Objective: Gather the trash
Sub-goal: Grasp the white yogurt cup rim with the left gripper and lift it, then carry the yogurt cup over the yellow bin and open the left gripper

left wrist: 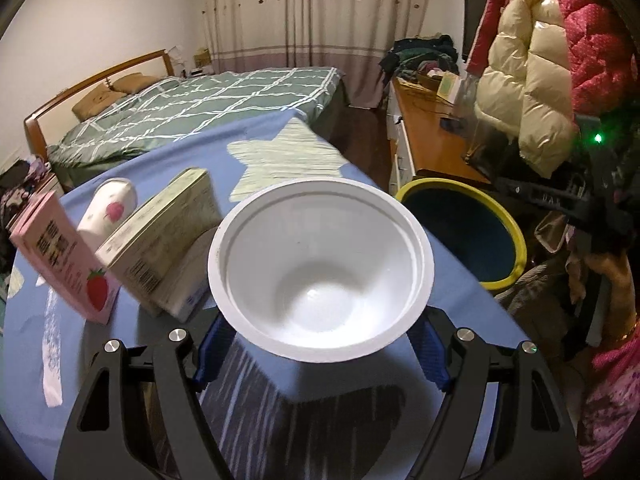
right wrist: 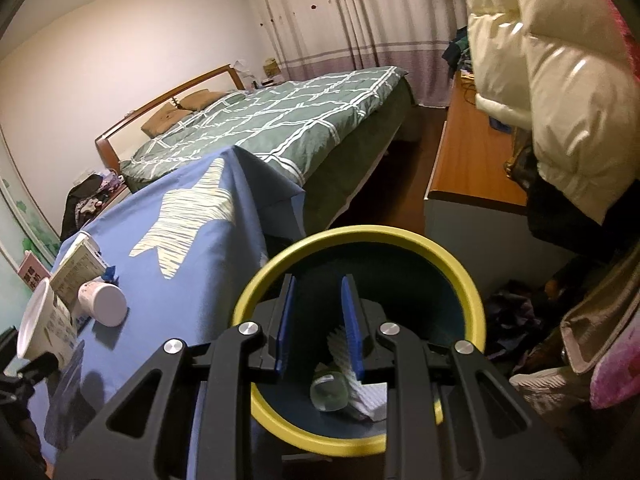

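Left gripper (left wrist: 320,344): its blue pads pinch my white plastic bowl-shaped cup (left wrist: 320,264) by the sides, mouth up, clear of the blue star-printed tablecloth (left wrist: 280,140), so it can travel to the yellow-rimmed round bin (left wrist: 516,236) at two o'clock. Right gripper (right wrist: 318,320): narrowly parted, empty, hovering over that bin, which already holds a clear bottle (right wrist: 329,392).

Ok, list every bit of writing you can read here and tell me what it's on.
No text here reads clearly enough to quote.
On the pink carton: large white Chinese characters above a strawberry picture, too blurred to quote.
On the beige carton: a barcode and small print, too small to read.
On the white cup: print on its outer side, too small to read.
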A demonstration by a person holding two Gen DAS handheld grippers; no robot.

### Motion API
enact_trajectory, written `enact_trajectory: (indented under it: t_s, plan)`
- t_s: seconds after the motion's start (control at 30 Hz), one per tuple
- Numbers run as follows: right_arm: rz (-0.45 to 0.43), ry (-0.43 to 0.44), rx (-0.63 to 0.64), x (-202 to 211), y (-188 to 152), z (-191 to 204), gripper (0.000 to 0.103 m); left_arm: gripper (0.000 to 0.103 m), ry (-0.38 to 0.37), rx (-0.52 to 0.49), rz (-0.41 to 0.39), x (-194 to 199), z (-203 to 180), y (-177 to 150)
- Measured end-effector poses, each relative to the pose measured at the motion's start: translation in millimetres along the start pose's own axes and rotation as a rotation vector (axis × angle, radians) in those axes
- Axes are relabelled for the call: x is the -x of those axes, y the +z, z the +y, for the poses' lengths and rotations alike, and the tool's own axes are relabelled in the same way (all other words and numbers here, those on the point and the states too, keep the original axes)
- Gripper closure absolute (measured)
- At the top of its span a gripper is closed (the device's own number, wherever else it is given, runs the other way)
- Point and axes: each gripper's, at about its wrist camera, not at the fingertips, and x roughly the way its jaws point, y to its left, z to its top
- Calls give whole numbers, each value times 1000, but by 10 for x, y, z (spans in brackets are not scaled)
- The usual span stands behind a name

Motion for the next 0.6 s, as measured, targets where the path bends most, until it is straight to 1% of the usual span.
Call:
enact_trajectory:
  t_s: [0.27, 0.43, 0.6]
  plan:
    - [-4, -46, -3, 86, -85, -197, 80, 27, -62, -63, -7, -235, -418, 341]
    - [-7, -87, -2, 133, -131, -345, 81, 27, -114, -102, 22, -567, -766, 613]
    - [-1, -119, -15, 159, -177, -498, 81, 27, -129, -142, 49, -880, -1073, 798]
